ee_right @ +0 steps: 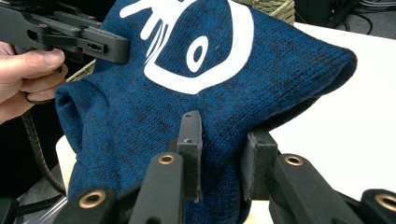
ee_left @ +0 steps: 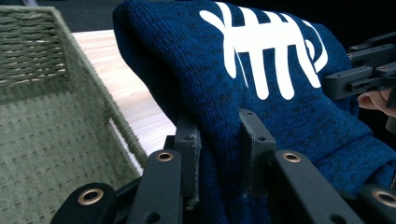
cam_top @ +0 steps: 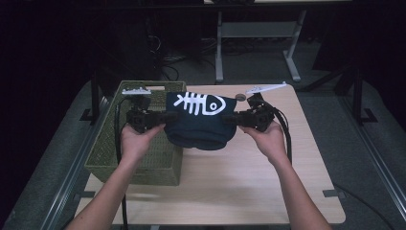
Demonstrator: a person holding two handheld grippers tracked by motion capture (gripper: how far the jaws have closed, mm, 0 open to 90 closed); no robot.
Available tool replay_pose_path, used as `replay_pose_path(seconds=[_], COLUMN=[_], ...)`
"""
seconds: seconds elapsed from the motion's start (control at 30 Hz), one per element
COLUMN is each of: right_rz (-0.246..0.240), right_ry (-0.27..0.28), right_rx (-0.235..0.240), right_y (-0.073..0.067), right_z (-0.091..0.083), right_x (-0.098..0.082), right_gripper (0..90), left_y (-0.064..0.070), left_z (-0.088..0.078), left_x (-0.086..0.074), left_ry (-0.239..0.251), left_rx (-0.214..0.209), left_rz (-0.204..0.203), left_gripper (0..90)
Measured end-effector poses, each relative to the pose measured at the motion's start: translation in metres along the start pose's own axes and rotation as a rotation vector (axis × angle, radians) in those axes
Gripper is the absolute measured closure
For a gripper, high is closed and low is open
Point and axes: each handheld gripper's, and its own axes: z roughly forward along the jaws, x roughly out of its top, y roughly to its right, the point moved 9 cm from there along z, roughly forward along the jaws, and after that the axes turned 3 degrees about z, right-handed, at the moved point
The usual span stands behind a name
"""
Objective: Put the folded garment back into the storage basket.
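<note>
- Navy knitted hat [cam_top: 201,125] with a white fish-skeleton print hangs stretched between the two grippers, lifted clear of the bench [cam_top: 239,177].
- In the left gripper view the left gripper [ee_left: 219,140] has its jaws clenched on a fold of the hat's knit; the cloth bunches up between the two black jaws and rises away from them, the print showing higher up.
- In the right gripper view the right gripper [ee_right: 222,144] likewise has its jaws clamped on a pinch of the knit, below the round eye of the fish head.
- Seen from the high view, the left gripper [cam_top: 160,120] grips the hat's left edge and the right gripper [cam_top: 230,119] its right edge, both pointing inward toward each other at about the same level.
- The print faces up and toward the person, the fish head on the right; the hat's lower part sags in a rounded curve between the jaws.
- The hat's left part hangs over the right rim of a green woven basket [cam_top: 143,158], which stands on the left side of the bench; the rest hangs over bare wood.
- A hand holds each gripper from the near side, forearms coming in from the near edge.
</note>
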Motion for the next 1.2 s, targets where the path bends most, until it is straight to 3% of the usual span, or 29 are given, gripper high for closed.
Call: replay_pose_path(seconds=[0.53, 1.2], right_rz=[-0.018, -0.049], right_ry=[-0.006, -0.013], right_rx=[0.012, 0.034], right_y=[-0.014, -0.037], right_z=[0.016, 0.049], right_x=[0.012, 0.027], right_gripper=[72.3, 72.1], left_y=[-0.016, -0.042], left_z=[-0.016, -0.049], left_x=[-0.001, -0.007], left_ry=[0.007, 0.015], left_rx=[0.016, 0.06], left_rz=[-0.008, -0.03], left_gripper=[72.4, 72.2])
